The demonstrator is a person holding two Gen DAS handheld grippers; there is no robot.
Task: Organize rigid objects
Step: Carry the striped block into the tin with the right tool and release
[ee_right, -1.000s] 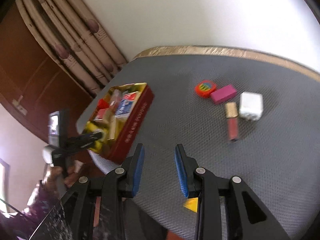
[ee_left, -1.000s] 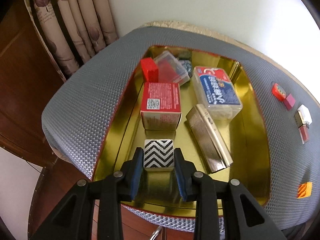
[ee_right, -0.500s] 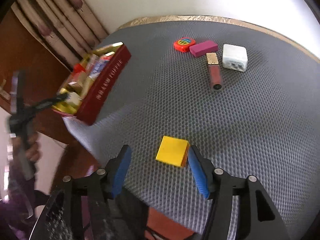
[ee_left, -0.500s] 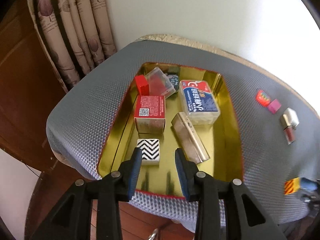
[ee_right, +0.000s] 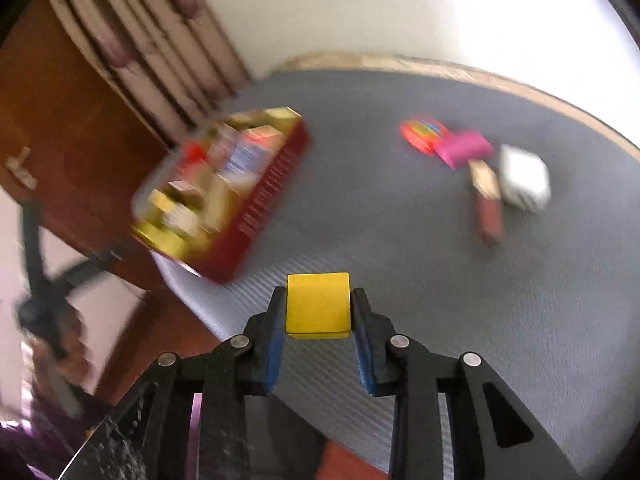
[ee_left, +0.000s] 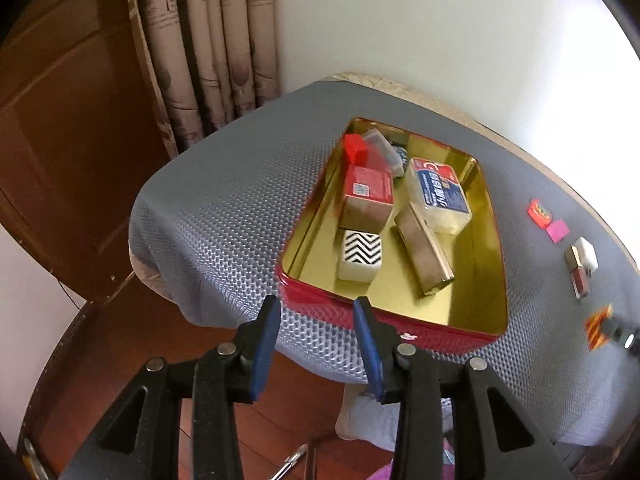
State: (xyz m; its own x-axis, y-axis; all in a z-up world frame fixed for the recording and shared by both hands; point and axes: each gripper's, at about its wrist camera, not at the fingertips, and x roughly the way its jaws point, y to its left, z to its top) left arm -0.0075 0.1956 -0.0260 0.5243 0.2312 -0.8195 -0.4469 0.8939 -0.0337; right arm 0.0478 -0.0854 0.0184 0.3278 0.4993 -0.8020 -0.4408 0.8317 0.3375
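Right wrist view: right gripper [ee_right: 319, 312], angled downward, has just closed its jaws on a yellow block [ee_right: 318, 305], pinching it above the grey mat [ee_right: 400, 248]. Left gripper [ee_left: 316, 330], angled downward with nothing between its jaws, which have just been opening, hangs off the mat's near edge, just before the red tin [ee_left: 384, 322]. Chevron block [ee_left: 361, 254] lies inside the tin. Curtain [ee_left: 208, 40] and white wall [ee_left: 440, 32] stand behind.

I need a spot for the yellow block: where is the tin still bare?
The tin is bare along its right wall and near-right corner, beside the silver case. Its far-left end is crowded: the zigzag block, red box and blue-labelled box.
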